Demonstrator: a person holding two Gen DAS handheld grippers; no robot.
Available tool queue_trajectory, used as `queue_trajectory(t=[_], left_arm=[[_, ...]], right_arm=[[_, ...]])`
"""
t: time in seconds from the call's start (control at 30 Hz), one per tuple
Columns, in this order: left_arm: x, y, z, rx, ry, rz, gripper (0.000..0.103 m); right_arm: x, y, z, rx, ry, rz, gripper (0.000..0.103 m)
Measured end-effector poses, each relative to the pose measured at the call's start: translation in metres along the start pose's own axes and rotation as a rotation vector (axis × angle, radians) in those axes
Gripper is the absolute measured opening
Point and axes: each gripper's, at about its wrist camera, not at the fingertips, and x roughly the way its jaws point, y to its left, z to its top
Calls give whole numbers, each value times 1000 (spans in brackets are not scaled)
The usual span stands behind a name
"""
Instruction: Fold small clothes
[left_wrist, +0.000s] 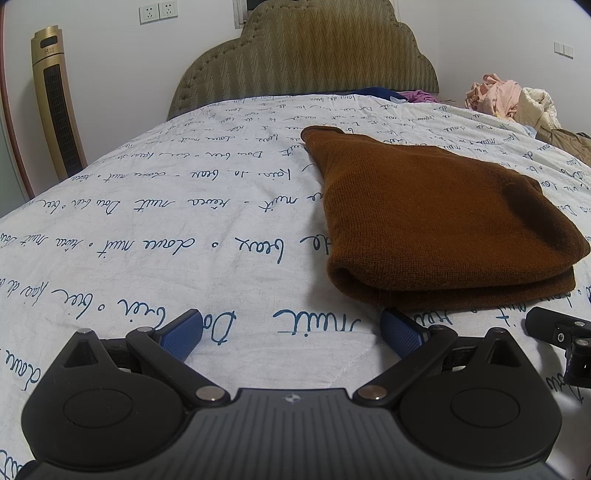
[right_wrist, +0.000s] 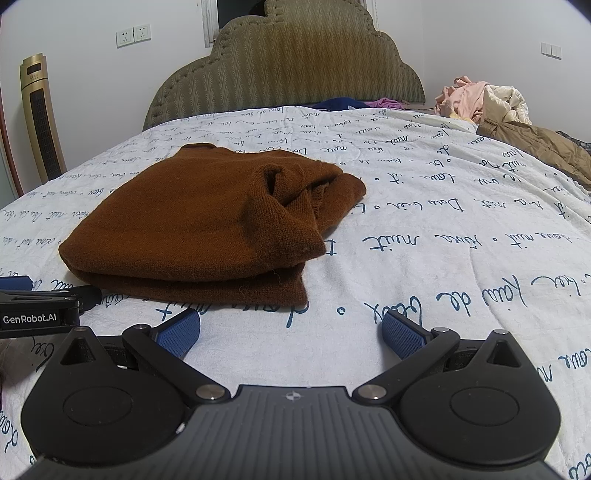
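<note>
A brown knit garment (left_wrist: 436, 225) lies folded in layers on the white bedspread (left_wrist: 166, 229) printed with blue script. In the right wrist view the garment (right_wrist: 192, 225) lies ahead and left, with a crumpled sleeve part at its right. My left gripper (left_wrist: 291, 332) is open and empty, just short of the garment's near left corner. My right gripper (right_wrist: 290, 332) is open and empty, just short of the garment's near right corner. Each gripper shows at the edge of the other's view: the right one (left_wrist: 561, 332), the left one (right_wrist: 37, 302).
A padded olive headboard (left_wrist: 306, 55) stands at the far end. A gold tower fan (left_wrist: 55, 103) stands at the left wall. A pile of pink and cream clothes (right_wrist: 480, 99) and a tan jacket (right_wrist: 535, 147) lie at the far right of the bed.
</note>
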Motion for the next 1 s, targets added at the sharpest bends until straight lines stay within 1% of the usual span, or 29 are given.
queue_trajectory(t=[0.37, 0.67, 0.87, 1.0], left_arm=[[0, 0, 0, 0, 0, 0, 103], [0, 0, 0, 0, -1, 0, 103], [-5, 1, -3, 4, -28, 5, 103], [-6, 1, -2, 10, -20, 7, 103]], right_arm=[[0, 0, 0, 0, -1, 0, 103], [-3, -2, 0, 15, -20, 10, 103], [-5, -3, -1, 23, -30, 12, 103], [-6, -2, -1, 18, -28, 12, 103]])
